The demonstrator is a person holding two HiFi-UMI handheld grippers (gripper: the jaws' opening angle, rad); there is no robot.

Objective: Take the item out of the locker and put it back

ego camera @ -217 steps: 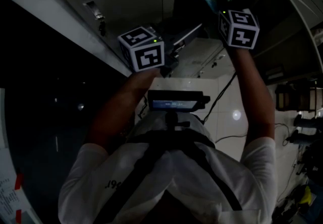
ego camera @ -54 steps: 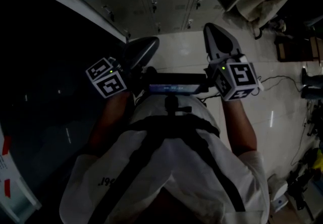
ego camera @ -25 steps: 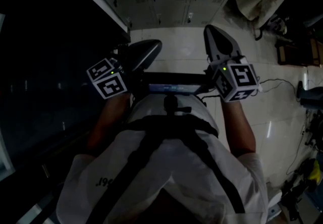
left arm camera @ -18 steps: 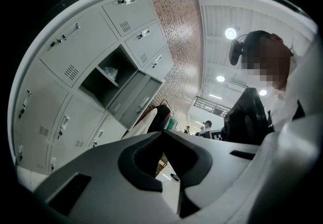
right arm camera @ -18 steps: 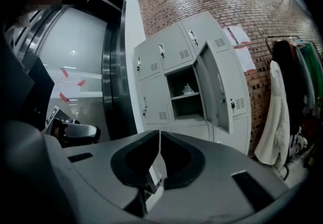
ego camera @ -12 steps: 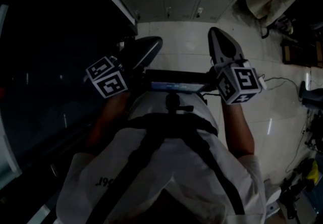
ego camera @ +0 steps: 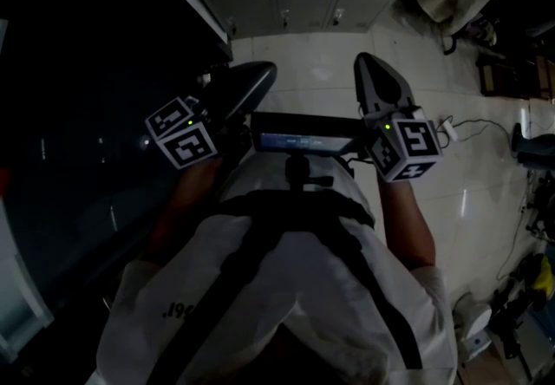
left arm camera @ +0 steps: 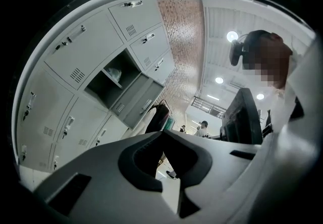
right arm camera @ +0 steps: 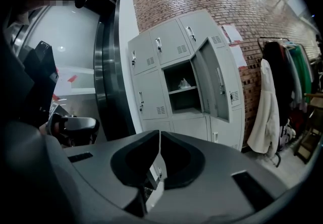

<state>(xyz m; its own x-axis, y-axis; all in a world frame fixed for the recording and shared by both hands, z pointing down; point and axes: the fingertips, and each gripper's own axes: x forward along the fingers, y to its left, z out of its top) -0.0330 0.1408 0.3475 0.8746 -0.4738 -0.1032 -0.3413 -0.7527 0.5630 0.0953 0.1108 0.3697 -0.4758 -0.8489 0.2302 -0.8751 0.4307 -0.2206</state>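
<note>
Left gripper [left arm camera: 162, 134] and right gripper [right arm camera: 159, 134] both pressed together, nothing between jaws. Held well apart from locker [right arm camera: 218, 84], door swung open. Item [right arm camera: 184, 83] on upper shelf inside: small, pale, too small to identify. Looks light, maybe soft or crumpled. Probably best pinched gently at top middle, clear of shelf edge.

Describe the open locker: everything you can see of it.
The open locker is a pale grey metal compartment in a bank of closed lockers against a brick wall. Its door, with vent slots and a handle, stands swung out to the right. Inside, a shelf carries a small pale item. Nothing reaches into it.
</note>
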